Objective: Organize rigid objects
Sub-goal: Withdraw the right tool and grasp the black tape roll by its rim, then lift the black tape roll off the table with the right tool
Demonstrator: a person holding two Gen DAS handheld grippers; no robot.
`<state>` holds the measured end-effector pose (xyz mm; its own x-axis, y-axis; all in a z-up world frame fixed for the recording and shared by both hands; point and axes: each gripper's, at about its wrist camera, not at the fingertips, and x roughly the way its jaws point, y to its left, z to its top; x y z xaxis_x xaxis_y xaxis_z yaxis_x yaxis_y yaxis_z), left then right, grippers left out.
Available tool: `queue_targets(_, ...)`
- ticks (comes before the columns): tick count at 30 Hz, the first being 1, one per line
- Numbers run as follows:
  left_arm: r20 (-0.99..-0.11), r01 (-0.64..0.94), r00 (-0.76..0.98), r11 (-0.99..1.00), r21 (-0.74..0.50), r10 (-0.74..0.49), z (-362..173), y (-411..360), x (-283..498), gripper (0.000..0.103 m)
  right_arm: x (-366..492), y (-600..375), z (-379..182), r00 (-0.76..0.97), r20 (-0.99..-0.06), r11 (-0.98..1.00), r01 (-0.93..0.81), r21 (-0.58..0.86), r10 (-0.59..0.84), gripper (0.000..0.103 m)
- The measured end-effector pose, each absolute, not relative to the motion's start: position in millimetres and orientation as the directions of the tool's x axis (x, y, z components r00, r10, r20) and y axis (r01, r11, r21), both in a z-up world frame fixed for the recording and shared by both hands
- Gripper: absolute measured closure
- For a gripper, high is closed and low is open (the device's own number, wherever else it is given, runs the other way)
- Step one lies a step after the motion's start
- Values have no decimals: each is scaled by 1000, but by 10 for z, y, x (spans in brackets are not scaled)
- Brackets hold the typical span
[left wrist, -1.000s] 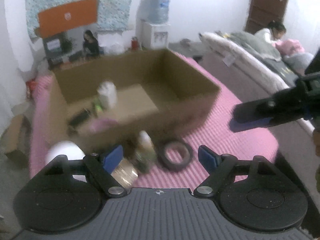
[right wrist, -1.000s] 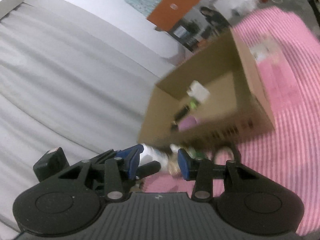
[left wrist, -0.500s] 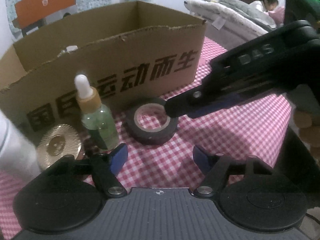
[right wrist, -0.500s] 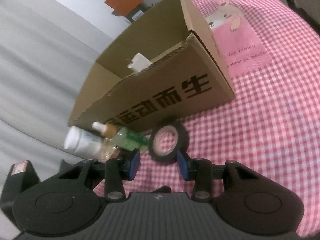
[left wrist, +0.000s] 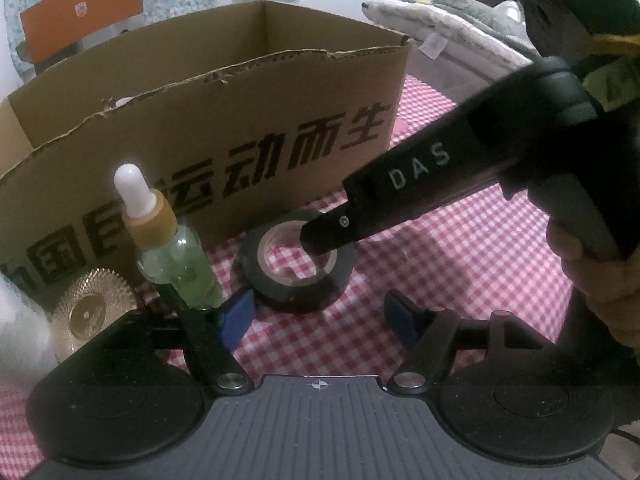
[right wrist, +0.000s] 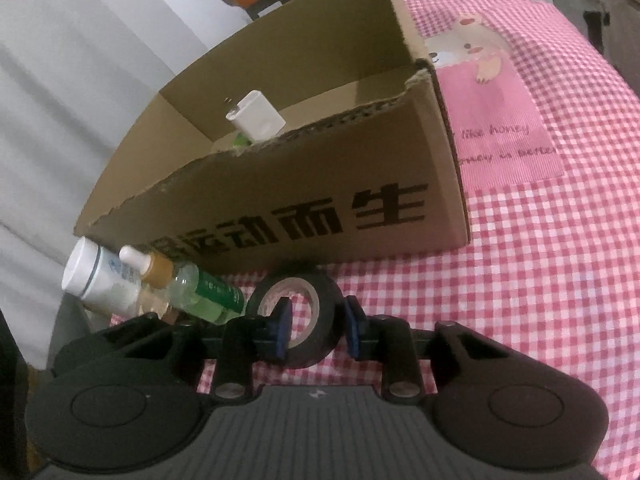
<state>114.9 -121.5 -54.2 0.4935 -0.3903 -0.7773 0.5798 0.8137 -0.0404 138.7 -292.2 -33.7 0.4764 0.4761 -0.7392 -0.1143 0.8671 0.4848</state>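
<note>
Both grippers have dropped to the checked cloth [right wrist: 540,280] before the cardboard box [right wrist: 320,208]. Nearer the tape roll [right wrist: 298,320], the right gripper [right wrist: 316,332] straddles its wall, one finger inside the hole, jaws closing. Behind, the left gripper [left wrist: 320,320] stands wide and empty.
</note>
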Motion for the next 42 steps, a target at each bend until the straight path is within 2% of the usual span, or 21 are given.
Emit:
queue_targets(13,-806,652,369,747,-130,-462,-479,-1042,757,32,865,-2953,-327,405,-766,859,-113,499,499,74)
queue_targets(30,-806,649,448,761,-4,-386,-514,-1205,747,31,957,-2740,-380,429,-793,901,-159,404,432,74)
queue_targets(34,-799,632,466,775,1,-380,-529,-1215,793,37,949,-2690,-382,439,-797,910,-182,373,414,74)
queue_targets(42,-793,621,489,784,25,-362,-513,-1243,754,38,911,-2640,-382,465,-791,918,-207,339,397,73)
